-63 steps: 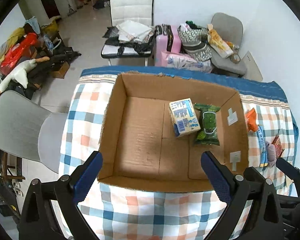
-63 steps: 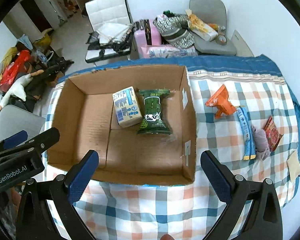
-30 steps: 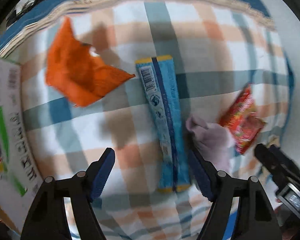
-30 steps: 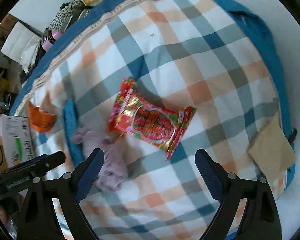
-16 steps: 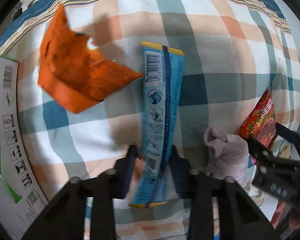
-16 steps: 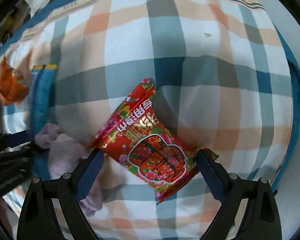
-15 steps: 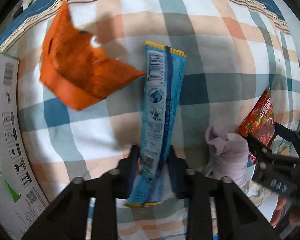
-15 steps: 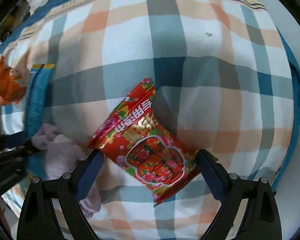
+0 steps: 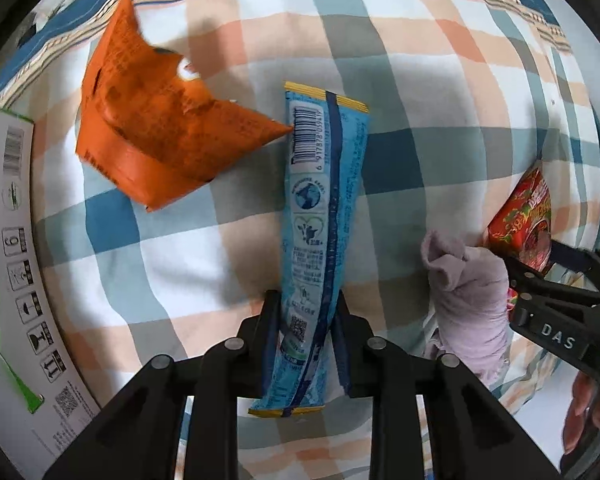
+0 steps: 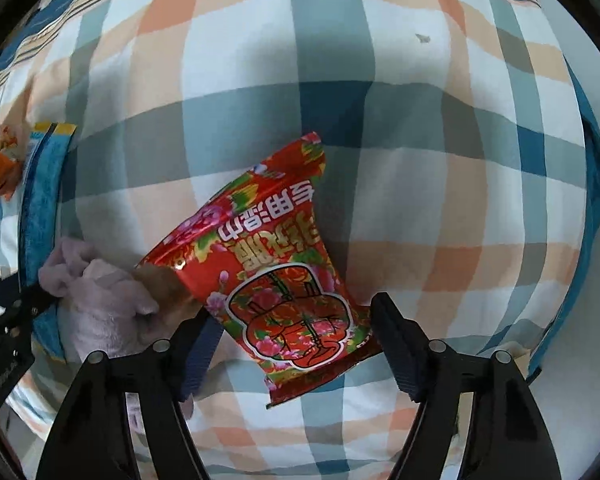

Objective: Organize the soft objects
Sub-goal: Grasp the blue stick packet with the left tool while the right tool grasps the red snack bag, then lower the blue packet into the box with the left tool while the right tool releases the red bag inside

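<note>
A long blue packet [image 9: 324, 200] lies on the checked cloth, and my left gripper [image 9: 305, 300] points down at it. Its jaws are closing, and both pads press on the packet's near end. To its left lies a crumpled orange packet [image 9: 148, 136], to its right a bundled lilac sock [image 9: 468, 300]. In the right wrist view, a red flowered packet [image 10: 276, 264] sits between the fingers of my right gripper [image 10: 296, 332]. Those jaws are closing, and the pads stand at the packet's edges without squeezing it. The lilac sock [image 10: 100, 292] touches the red packet's left side.
A cardboard box's printed wall [image 9: 8, 260] stands at the far left. The checked cloth [image 10: 420, 160] ends in a blue border [image 10: 592, 200] on the right. A person's fingers [image 9: 588, 412] hold the right gripper's handle.
My left jaws have closed onto the blue packet's near end. My right gripper has dropped over the red packet and rolled, and its fingers have narrowed around it.
</note>
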Demonstrator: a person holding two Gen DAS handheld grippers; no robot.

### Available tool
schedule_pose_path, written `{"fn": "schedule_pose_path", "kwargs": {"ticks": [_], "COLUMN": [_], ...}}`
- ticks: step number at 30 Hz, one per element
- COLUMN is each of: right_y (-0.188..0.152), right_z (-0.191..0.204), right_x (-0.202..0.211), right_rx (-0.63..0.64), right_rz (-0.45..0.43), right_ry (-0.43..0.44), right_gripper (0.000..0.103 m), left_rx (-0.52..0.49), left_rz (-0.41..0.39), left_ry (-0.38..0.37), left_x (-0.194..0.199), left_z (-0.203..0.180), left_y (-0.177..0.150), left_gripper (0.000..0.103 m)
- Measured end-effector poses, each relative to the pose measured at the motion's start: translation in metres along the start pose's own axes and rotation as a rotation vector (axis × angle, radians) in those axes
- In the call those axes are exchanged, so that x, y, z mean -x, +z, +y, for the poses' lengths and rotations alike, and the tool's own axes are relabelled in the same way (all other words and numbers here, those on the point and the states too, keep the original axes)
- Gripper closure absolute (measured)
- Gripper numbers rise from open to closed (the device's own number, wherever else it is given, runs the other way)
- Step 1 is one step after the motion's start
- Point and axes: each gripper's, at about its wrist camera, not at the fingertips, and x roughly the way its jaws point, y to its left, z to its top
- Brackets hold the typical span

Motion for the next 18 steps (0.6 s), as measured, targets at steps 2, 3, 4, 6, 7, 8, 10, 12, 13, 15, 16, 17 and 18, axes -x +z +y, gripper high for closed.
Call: {"fn": "schedule_pose_path", "kwargs": {"ticks": [2, 3, 4, 6, 7, 8, 10, 12, 13, 15, 16, 17, 18], "right_y": [0.002, 0.002, 0.002, 0.001, -0.002, -0.003, -0.005, -0.008, -0.01, -0.014, -0.019, -0.021, -0.023], "right_z": [-0.003, -0.003, -0.004, -0.003, -0.003, -0.004, -0.009, -0.016, -0.018, -0.02, -0.021, -0.023, -0.027], "right_x": [-0.002, -0.001, 0.0, 0.003, 0.003, 0.005, 0.008, 0.011, 0.013, 0.018, 0.02, 0.025, 0.03], "right_rx": [-0.014, -0.024, -0.031, -0.055, -0.065, -0.082, -0.105, -0.13, -0.14, -0.156, -0.165, -0.176, -0.184], "right_rz": [-0.002, -0.005, -0.006, -0.006, -0.003, 0.001, 0.001, 0.003, 0.0, -0.011, -0.016, -0.028, -0.037], "right_ry": [-0.006, -0.004, -0.002, 0.014, 0.022, 0.038, 0.063, 0.085, 0.096, 0.108, 0.111, 0.114, 0.116], "right_gripper": [0.031, 0.034, 0.036, 0.039, 0.041, 0.042, 0.051, 0.053, 0.053, 0.053, 0.053, 0.053, 0.054], "left_rx": [0.023, 0.033, 0.038, 0.046, 0.049, 0.053, 0.051, 0.058, 0.06, 0.062, 0.061, 0.059, 0.058], "left_rz": [0.003, 0.003, 0.001, -0.003, -0.005, -0.011, -0.02, -0.033, -0.038, -0.055, -0.062, -0.073, -0.081], "left_ry": [-0.022, -0.03, -0.034, -0.037, -0.039, -0.039, -0.041, -0.051, -0.058, -0.074, -0.082, -0.093, -0.102], "left_x": [0.006, 0.006, 0.006, 0.008, 0.008, 0.01, 0.01, 0.006, 0.009, 0.016, 0.02, 0.026, 0.03], "left_z": [0.014, 0.029, 0.033, 0.035, 0.036, 0.036, 0.04, 0.037, 0.038, 0.037, 0.037, 0.037, 0.035], "left_y": [0.0, 0.011, 0.011, 0.007, 0.005, 0.001, 0.003, -0.011, -0.014, -0.022, -0.025, -0.031, -0.029], "left_gripper": [0.086, 0.087, 0.087, 0.087, 0.087, 0.088, 0.088, 0.088, 0.089, 0.089, 0.089, 0.089, 0.089]}}
